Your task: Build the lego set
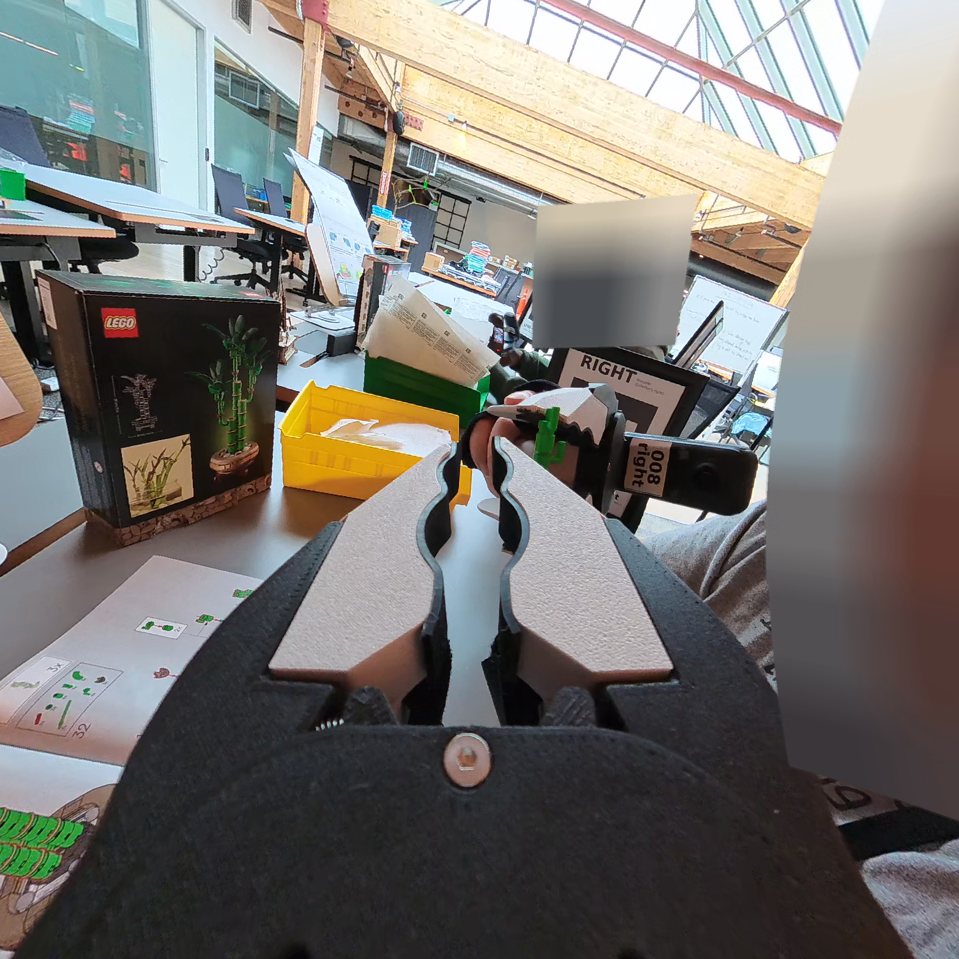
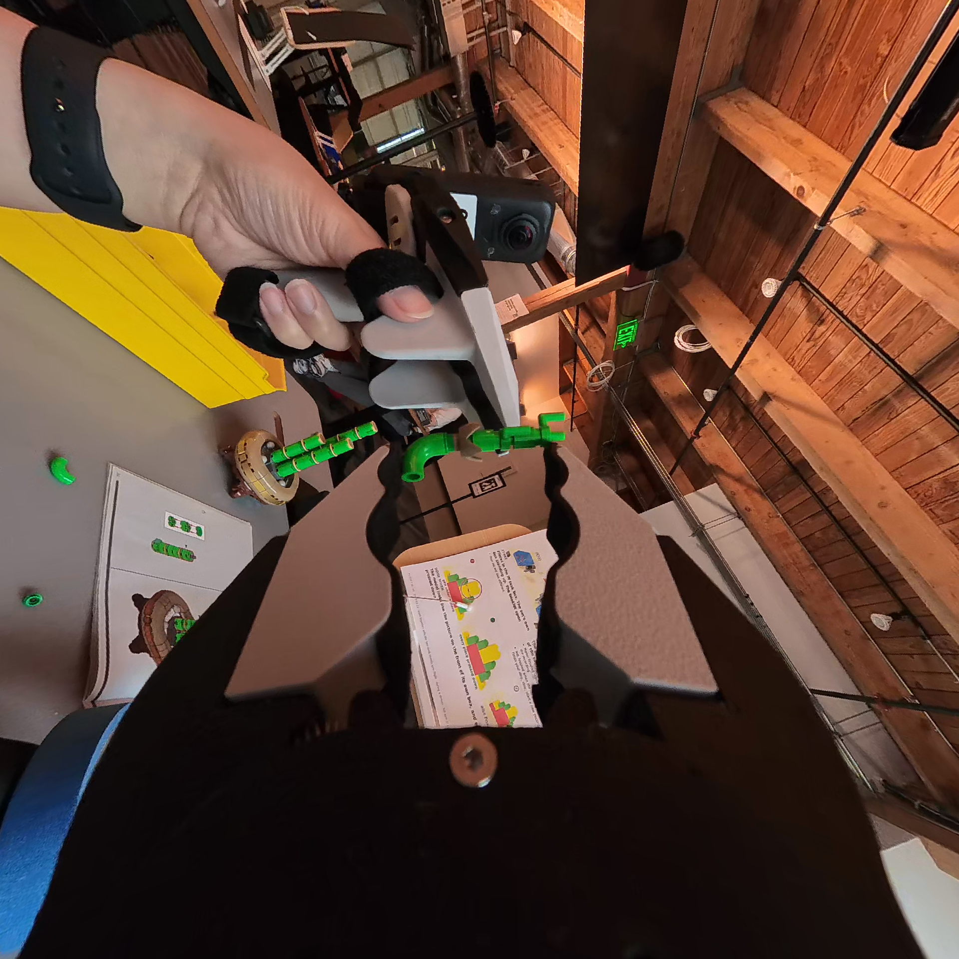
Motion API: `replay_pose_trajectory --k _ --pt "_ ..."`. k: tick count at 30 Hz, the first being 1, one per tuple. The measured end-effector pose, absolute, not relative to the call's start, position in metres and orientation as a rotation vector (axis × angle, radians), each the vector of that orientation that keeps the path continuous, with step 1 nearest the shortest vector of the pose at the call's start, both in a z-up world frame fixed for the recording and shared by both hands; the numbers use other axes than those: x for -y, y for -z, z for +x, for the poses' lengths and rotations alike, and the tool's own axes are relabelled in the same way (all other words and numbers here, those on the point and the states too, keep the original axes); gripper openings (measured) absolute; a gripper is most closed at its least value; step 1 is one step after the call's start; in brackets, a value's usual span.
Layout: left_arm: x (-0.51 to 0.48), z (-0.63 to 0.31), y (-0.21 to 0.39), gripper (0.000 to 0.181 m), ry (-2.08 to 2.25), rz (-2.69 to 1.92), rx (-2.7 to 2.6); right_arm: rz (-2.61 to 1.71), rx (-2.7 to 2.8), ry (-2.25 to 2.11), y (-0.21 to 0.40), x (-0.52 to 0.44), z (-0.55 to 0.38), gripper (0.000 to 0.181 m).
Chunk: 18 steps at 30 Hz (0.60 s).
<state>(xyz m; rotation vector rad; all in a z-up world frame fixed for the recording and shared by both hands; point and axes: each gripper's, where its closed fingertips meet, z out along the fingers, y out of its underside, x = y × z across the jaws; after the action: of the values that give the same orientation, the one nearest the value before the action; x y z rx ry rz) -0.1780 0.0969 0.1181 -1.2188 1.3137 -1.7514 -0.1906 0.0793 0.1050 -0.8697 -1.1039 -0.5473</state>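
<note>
My right gripper (image 2: 467, 455) has its jaws wide apart, with a green stem piece (image 2: 482, 441) with an elbow end spanning lengthwise between the fingertips, held in the air. The same piece (image 1: 550, 436) stands upright under the right gripper's upper finger in the left wrist view. My left gripper (image 1: 473, 447) is slightly open and empty, its tips just left of the piece. It also shows in the right wrist view (image 2: 511, 418), its tip right above the piece. A bamboo model (image 2: 290, 456) on a round tan pot base stands on the table.
A yellow bin (image 1: 332, 430) and a green bin with papers (image 1: 415, 384) stand behind. A black set box (image 1: 171, 405) stands at left. An open instruction booklet (image 2: 171, 571) lies on the table (image 1: 290, 519), with a green curved brick (image 2: 62, 469) and a small green round piece (image 2: 32, 600) nearby. My left and right fingertips are right by each other.
</note>
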Motion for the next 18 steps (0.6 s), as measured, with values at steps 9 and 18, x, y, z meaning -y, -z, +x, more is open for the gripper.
replay_pose_trajectory --k 9,18 --pt "-0.0961 -0.1765 -0.1164 0.008 1.749 -1.224 -1.321 -0.874 1.102 0.537 -0.1049 -0.0797 -0.1904 0.053" --pt "-0.0961 -0.1774 -0.1169 0.008 1.750 -1.223 -1.319 -0.883 1.095 0.516 -0.1053 -0.0799 -0.1903 0.053"
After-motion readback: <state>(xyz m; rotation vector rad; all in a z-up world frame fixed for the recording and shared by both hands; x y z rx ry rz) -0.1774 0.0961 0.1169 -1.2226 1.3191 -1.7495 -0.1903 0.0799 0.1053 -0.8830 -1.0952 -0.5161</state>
